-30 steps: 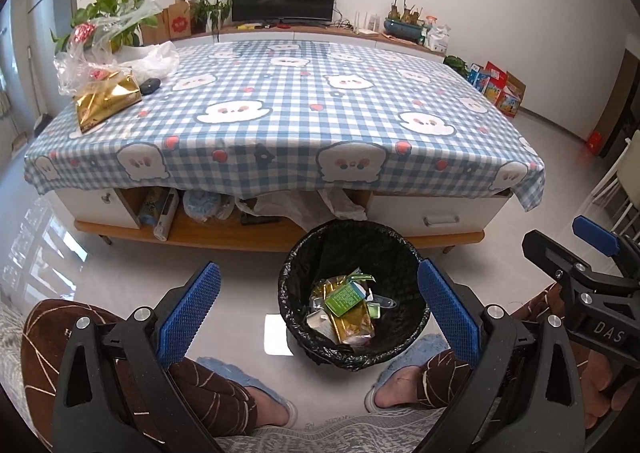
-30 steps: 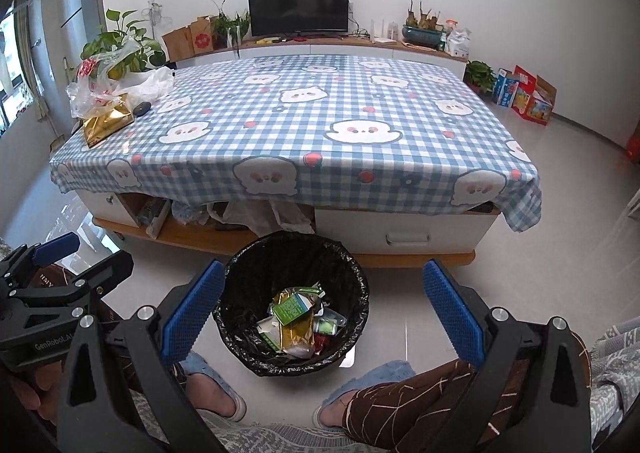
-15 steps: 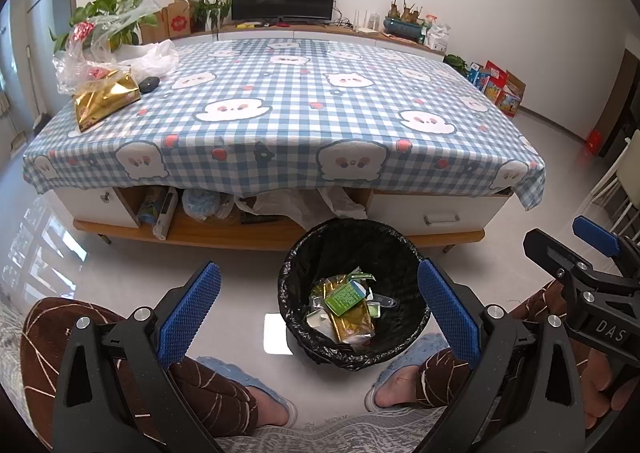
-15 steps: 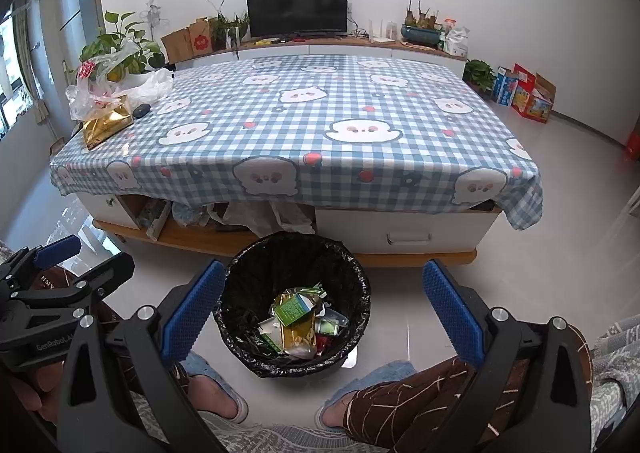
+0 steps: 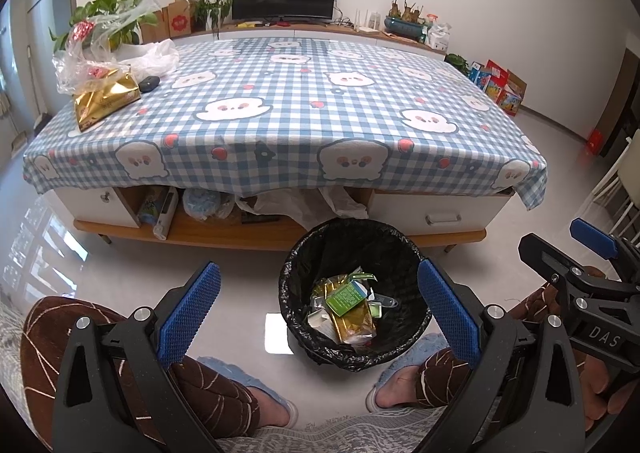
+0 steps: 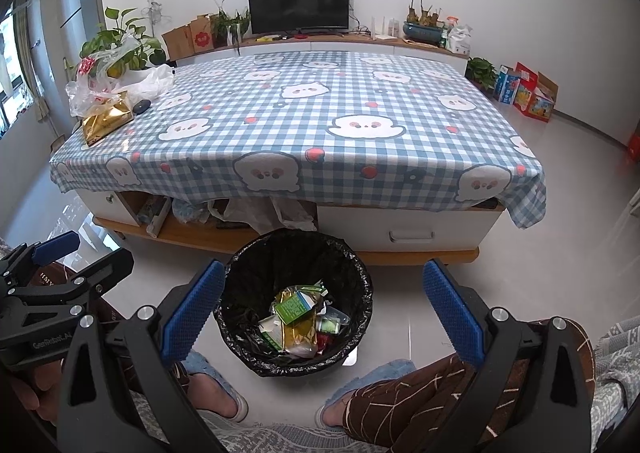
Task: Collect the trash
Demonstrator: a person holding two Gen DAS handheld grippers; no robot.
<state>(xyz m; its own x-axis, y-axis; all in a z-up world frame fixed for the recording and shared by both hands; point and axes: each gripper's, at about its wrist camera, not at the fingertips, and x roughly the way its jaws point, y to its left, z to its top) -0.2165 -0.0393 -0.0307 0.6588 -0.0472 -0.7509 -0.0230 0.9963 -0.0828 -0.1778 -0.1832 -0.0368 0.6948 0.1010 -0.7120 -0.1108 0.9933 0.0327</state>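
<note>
Down on the floor in front of the bench's near edge stands the bin (image 5: 354, 293), black-lined and already holding a heap of trash (image 5: 346, 309): a green carton, gold foil wrappers, white scraps. Both tools hang low above it with nothing between their pads. The left gripper (image 5: 318, 313) has its jaws spread wide, and so does the right gripper (image 6: 320, 313); each frames the bin between its blue pads.

What is left to collect, as far as I can judge, sits at the bench's far left corner: a gold foil bag (image 5: 105, 99) lying on the checked cloth (image 5: 304, 109), touching a crumpled clear plastic bag (image 5: 90, 49), with a small dark object (image 5: 149, 83) just beside them. Whether these count as trash cannot be told.

Risks from here:
- That corner is well apart from both tools, so a long reach across the bench could drag the cloth, which hangs loose over the near edge
- The foil bag is slick and crinkled; a pinch on one thin fold may slip and spill it on the way back
- The clear bag touches the foil and could come along tangled, or snag the potted plant (image 5: 106, 19) behind it
- The dark object might get swept off the edge
- A drop released from high up may miss the bin and land by the person's slippers (image 5: 256, 393)
</note>
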